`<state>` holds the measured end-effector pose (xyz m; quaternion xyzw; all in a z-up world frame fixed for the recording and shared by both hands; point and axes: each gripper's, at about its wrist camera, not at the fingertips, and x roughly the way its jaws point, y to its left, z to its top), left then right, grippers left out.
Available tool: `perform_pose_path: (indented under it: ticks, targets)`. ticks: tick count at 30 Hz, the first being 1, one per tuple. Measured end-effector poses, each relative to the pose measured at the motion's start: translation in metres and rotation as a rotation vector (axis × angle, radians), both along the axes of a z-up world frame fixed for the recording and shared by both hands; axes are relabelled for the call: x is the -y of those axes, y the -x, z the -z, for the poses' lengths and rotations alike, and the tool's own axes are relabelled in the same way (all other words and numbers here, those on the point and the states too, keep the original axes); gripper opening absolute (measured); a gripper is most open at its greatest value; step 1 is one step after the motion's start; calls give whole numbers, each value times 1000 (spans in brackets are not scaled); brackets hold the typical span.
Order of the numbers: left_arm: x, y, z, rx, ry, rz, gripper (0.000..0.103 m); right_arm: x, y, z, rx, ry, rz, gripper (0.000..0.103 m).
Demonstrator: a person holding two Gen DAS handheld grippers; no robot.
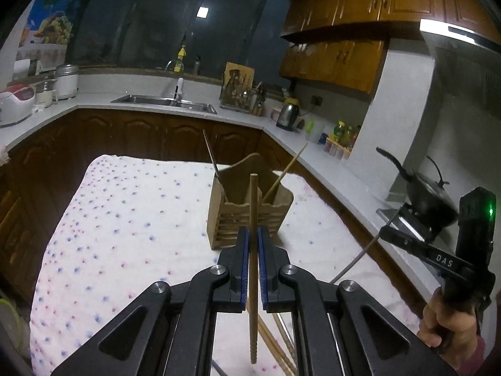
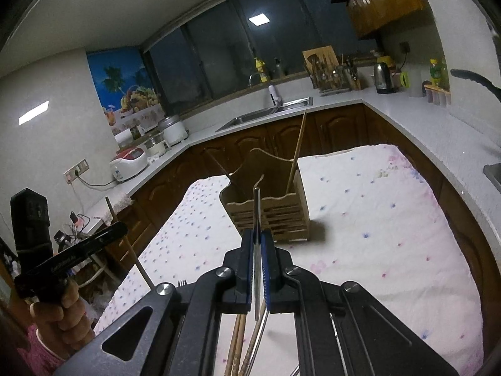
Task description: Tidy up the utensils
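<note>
A wooden utensil holder [image 1: 250, 210] stands on the cloth-covered table; it also shows in the right wrist view [image 2: 269, 210]. It holds a metal utensil [image 1: 211, 153] on its left and a wooden chopstick [image 1: 286, 170] on its right. My left gripper [image 1: 253, 235] is shut on a wooden chopstick [image 1: 253, 250], held upright just in front of the holder. My right gripper [image 2: 257, 238] is shut on a thin metal utensil [image 2: 256, 244], also just in front of the holder. More chopsticks and metal utensils [image 2: 244, 344] lie on the cloth under my grippers.
The table wears a white dotted cloth [image 1: 125, 235]. Kitchen counters with a sink [image 1: 166, 101], rice cookers [image 1: 18, 100], a kettle [image 1: 288, 114] and a wok [image 1: 429, 197] run around behind. The other hand-held gripper shows at the right edge [image 1: 469, 250] and at the left edge of the right wrist view [image 2: 62, 266].
</note>
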<state>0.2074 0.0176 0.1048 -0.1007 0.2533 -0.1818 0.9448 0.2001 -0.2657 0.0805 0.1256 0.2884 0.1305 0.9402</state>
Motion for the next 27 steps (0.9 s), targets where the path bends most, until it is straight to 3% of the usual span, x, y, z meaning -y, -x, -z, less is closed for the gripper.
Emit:
perform_pose_path:
  ticks: [13,27]
  targets:
    - [1,-25,-19,101,20,-36,4,11,-23,-27,67,0,13,5]
    - [-4,-76,-31,206,62,-75,4,22,-66,-71,175,7,35,5]
